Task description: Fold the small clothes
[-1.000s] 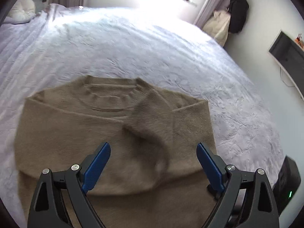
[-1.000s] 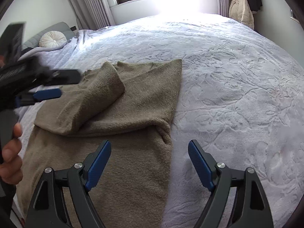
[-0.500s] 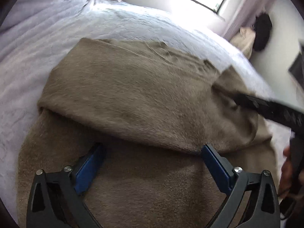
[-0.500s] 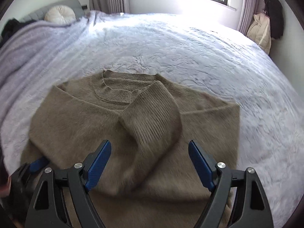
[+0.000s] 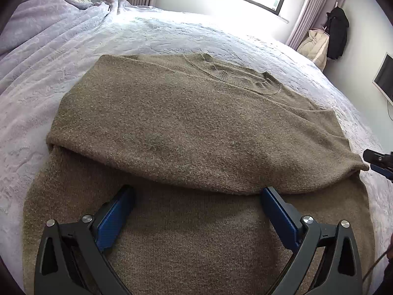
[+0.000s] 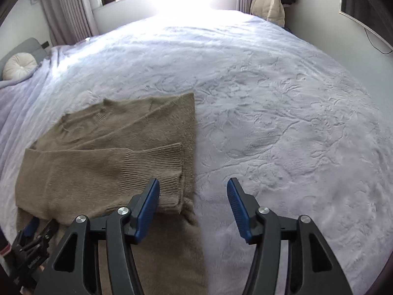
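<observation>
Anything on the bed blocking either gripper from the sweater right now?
Nothing visible does. The left gripper hangs open right over the sweater; the right gripper, jaws closing, is at its right edge, over bare bedspread.

The sleeve (image 6: 103, 172) now lies flat across the sweater (image 5: 196, 127) — the right hand-held gripper (image 6: 194, 209), closing, hangs at its cuff.

Left gripper (image 5: 197, 205) and right gripper (image 6: 193, 205) are both showing black angular frames with triangular cut-outs, silver round screws at the pivots, and ribbed blue pads (image 6: 237, 211) lining the fingers. A thin dark cable is trailing at the left view's lower right edge.
</observation>
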{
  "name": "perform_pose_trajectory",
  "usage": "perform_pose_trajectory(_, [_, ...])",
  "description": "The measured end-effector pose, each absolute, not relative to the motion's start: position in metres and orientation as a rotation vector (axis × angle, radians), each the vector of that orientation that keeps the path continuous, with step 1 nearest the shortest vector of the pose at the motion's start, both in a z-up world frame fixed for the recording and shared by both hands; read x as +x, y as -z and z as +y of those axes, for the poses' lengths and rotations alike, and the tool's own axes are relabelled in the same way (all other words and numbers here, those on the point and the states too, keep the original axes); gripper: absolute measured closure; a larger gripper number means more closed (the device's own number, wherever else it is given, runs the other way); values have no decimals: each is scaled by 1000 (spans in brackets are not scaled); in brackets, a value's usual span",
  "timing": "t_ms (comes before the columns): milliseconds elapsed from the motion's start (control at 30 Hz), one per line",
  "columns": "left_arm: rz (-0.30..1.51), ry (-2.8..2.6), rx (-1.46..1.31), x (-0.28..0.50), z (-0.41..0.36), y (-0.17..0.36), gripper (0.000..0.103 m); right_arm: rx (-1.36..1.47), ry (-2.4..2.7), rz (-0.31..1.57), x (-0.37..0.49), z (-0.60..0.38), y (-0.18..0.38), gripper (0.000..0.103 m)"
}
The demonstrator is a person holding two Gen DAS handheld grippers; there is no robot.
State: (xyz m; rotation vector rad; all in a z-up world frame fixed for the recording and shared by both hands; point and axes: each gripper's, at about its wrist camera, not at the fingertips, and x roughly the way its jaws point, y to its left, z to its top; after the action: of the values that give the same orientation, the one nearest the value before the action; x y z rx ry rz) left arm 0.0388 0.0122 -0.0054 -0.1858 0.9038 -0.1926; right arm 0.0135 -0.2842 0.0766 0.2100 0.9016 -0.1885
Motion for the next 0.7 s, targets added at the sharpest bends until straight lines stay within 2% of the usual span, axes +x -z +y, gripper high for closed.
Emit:
perform_pose_trajectory(100, [905,195,-187,39,13,5,1,151,75,895,12,-261,-84,25])
perform_pose_trajectory(200, [904,201,-194,39,15,5,1,158,128,928,24,-259,-69,25])
perform_pose_trajectory(300, [907,199,-186,40,14,6,1,216,135,1005,38,-271,-40,35])
perform_pose_trajectory(367, [914,199,-171,40,12,6,1,161,156,1016,42,-270,-34,35])
perform_pose_trajectory(467, [949,199,-150,39,12,3,1,179,220,960,19,-269,-60,33])
perform_pose_trajectory(567, [997,213,-103,26,13,-9,1,120,62,902,-10,-240,-82,30])
perform_pose_trajectory(633, [997,226,-111,14,21,-17,1,52,-56,900,-26,-214,-87,23])
perform_pose_trajectory(700, [1028,205,-124,7,35,-16,1,-8,-165,928,-33,-184,-79,23])
